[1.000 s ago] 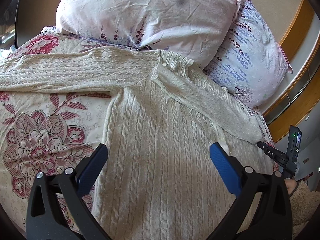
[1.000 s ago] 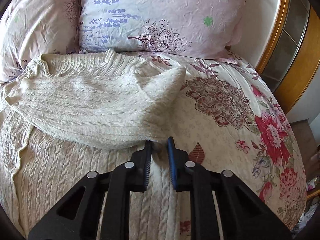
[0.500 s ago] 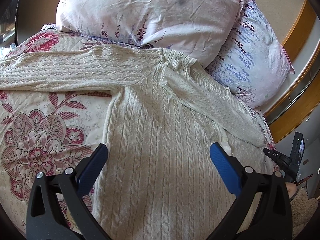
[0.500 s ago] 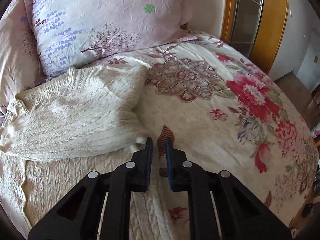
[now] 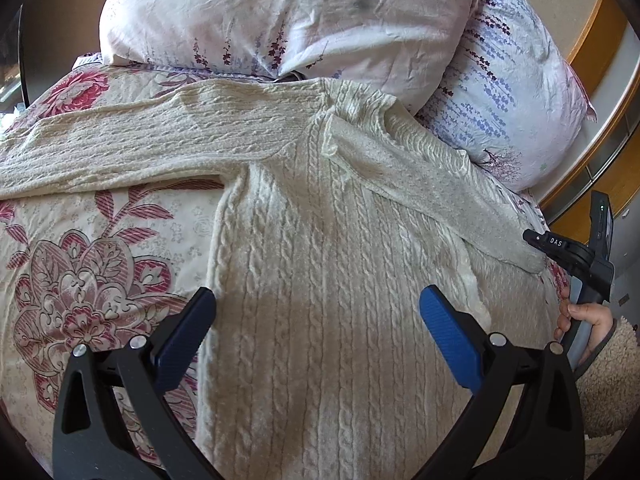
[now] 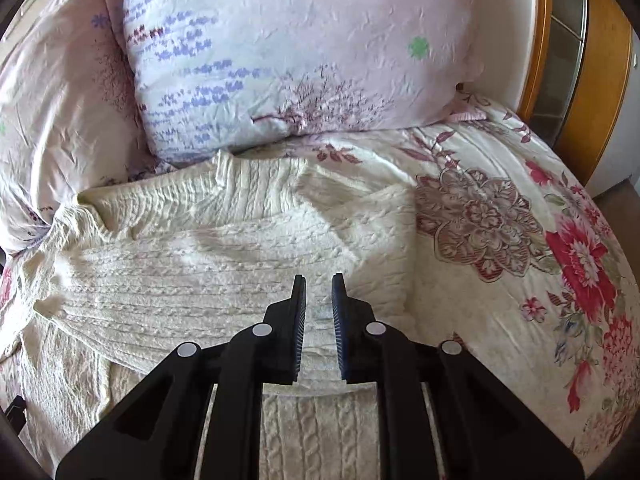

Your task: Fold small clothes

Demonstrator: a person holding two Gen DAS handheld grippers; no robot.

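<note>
Only the left view shows the cream sweater [image 5: 320, 280] whole on the bed [image 5: 80, 260], under the wide-spread left tongs [image 5: 316, 320]. The right tongs [image 6: 319, 300], apparently empty now, have parted slightly over the folded sleeve [image 6: 224, 280].

sweater [image 5: 320, 280]: cream cable-knit | bedspread [image 5: 100, 280]: cream w/ red-pink florals | pillows [image 6: 280, 60]: pale pink, purple sprigs

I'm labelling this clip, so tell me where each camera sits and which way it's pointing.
Left wrist: on the left gripper, jaws wide, over the sweater, facing the pillows; the right hand shows at the edge.
Right wrist: on the right gripper, jaws nearly closed, over the folded sleeve, facing the headboard.
Shared: sweater, pillows, bedspread.
</note>
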